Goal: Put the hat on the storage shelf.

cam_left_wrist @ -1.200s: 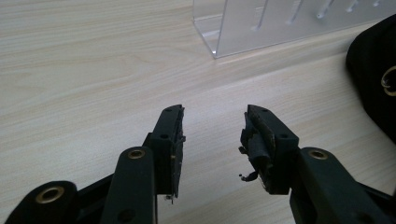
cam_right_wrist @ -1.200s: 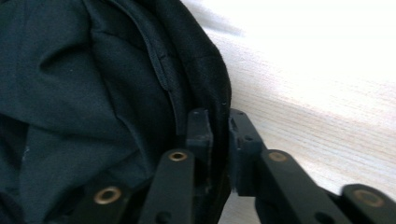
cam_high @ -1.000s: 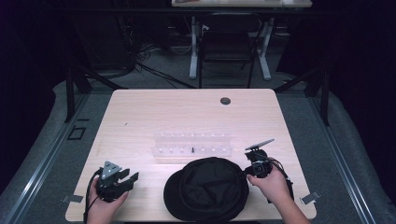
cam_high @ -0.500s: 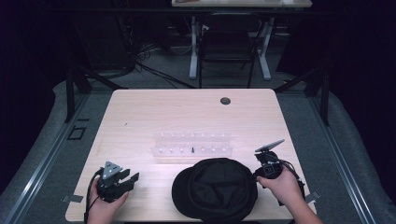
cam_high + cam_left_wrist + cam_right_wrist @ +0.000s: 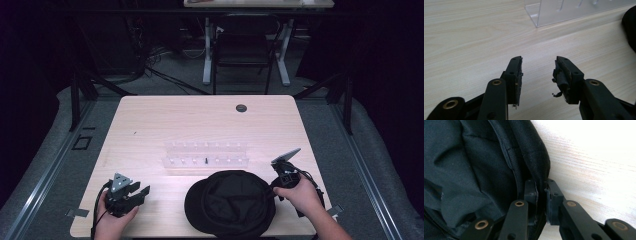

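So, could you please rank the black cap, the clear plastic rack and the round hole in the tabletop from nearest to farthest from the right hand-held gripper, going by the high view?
1. Black cap: pinched at its edge by the right hand-held gripper, just to its left.
2. Clear plastic rack: mid-table, beyond the cap and to the left.
3. Round hole: near the table's far edge.

- The counter (image 5: pixel 165 125) is lit brightly from above in the high view, while the surrounding floor and room are left very dim.
- The high view is rendered soft, with fine detail lost.
- In the right gripper view the wood at upper right is blown out to near white by glare.
- The black cap (image 5: pixel 474 170) is kept dark, though its seams and weave are resolved sharply.
- In the left gripper view even, soft light is seen; the clear rack (image 5: pixel 574 11) is slightly blurred.
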Tool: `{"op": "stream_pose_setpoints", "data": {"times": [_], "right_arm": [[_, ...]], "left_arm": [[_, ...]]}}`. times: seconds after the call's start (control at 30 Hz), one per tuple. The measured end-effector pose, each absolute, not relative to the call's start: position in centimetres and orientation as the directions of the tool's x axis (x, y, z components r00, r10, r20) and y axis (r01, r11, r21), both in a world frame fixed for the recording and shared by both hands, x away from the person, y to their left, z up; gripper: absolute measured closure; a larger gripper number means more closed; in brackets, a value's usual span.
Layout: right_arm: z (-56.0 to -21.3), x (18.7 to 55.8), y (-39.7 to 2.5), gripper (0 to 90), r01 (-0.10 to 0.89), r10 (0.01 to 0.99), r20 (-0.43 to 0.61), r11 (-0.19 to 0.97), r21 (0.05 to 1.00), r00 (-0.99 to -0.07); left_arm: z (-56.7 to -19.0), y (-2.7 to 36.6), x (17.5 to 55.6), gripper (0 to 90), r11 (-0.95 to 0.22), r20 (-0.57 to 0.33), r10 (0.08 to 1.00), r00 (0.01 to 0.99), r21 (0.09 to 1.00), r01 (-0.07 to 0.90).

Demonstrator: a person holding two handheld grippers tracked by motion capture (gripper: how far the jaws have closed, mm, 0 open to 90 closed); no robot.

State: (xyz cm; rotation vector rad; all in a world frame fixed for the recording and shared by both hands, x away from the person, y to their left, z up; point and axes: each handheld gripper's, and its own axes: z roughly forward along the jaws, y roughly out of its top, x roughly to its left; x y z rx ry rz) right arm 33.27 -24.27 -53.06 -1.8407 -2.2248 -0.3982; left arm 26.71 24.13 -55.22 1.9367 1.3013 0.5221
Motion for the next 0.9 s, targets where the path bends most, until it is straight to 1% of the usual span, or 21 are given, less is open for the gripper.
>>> {"op": "stream_pose_setpoints", "data": {"times": [0.17,0.23,0.33,0.4,0.5,0.53,0.6,0.63,0.7,0.73,0.8,0.9], "right_arm": [[-53.2,33.3,-24.1,85.7,0.986,0.921,0.353,0.155,0.063,-0.167],[-53.0,33.4,-24.1,86.8,0.982,0.919,0.346,0.181,0.05,-0.187],[-52.8,33.5,-24.2,87.4,0.983,0.917,0.353,0.182,0.041,-0.184],[-52.5,33.4,-24.3,87.6,0.987,0.912,0.379,0.151,0.045,-0.157],[-52.0,33.4,-24.6,87.7,0.984,0.908,0.381,0.176,0.027,-0.173],[-51.9,33.3,-24.4,87.7,0.989,0.904,0.402,0.138,0.049,-0.146],[-50.7,33.3,-24.5,87.8,0.986,0.898,0.409,0.161,0.039,-0.163],[-50.7,33.3,-24.5,87.8,0.986,0.898,0.409,0.161,0.039,-0.163],[-49.9,33.2,-24.4,87.8,0.989,0.891,0.43,0.133,0.06,-0.146],[-49.4,33.3,-24.5,87.8,0.988,0.885,0.439,0.148,0.053,-0.156],[-48.6,33.3,-24.3,87.8,0.99,0.876,0.46,0.124,0.068,-0.142],[-47.1,33.3,-24.1,87.9,0.989,0.871,0.468,0.133,0.069,-0.15]], "left_arm": [[-55.3,24.0,26.7,57.1,-0.224,-0.065,0.91,0.409,0.754,0.617],[-55.3,23.9,26.7,57.1,-0.226,-0.064,0.91,0.411,0.754,0.617],[-55.3,23.9,26.7,57.0,-0.225,-0.064,0.91,0.411,0.755,0.616],[-55.3,24.0,26.7,57.2,-0.225,-0.063,0.91,0.41,0.756,0.615],[-55.3,24.0,26.7,57.2,-0.224,-0.063,0.91,0.409,0.756,0.615],[-55.2,24.1,26.7,57.2,-0.231,-0.061,0.909,0.413,0.751,0.619],[-55.2,24.1,26.7,57.2,-0.227,-0.062,0.909,0.411,0.755,0.615],[-55.2,24.1,26.7,57.1,-0.227,-0.062,0.909,0.411,0.755,0.615],[-55.2,24.1,26.7,57.2,-0.229,-0.062,0.909,0.412,0.754,0.616],[-55.2,24.1,26.7,57.2,-0.226,-0.062,0.909,0.411,0.756,0.614],[-55.2,24.1,26.7,57.2,-0.229,-0.061,0.909,0.413,0.754,0.616],[-55.2,24.0,26.6,57.2,-0.226,-0.063,0.909,0.412,0.756,0.615]]}}
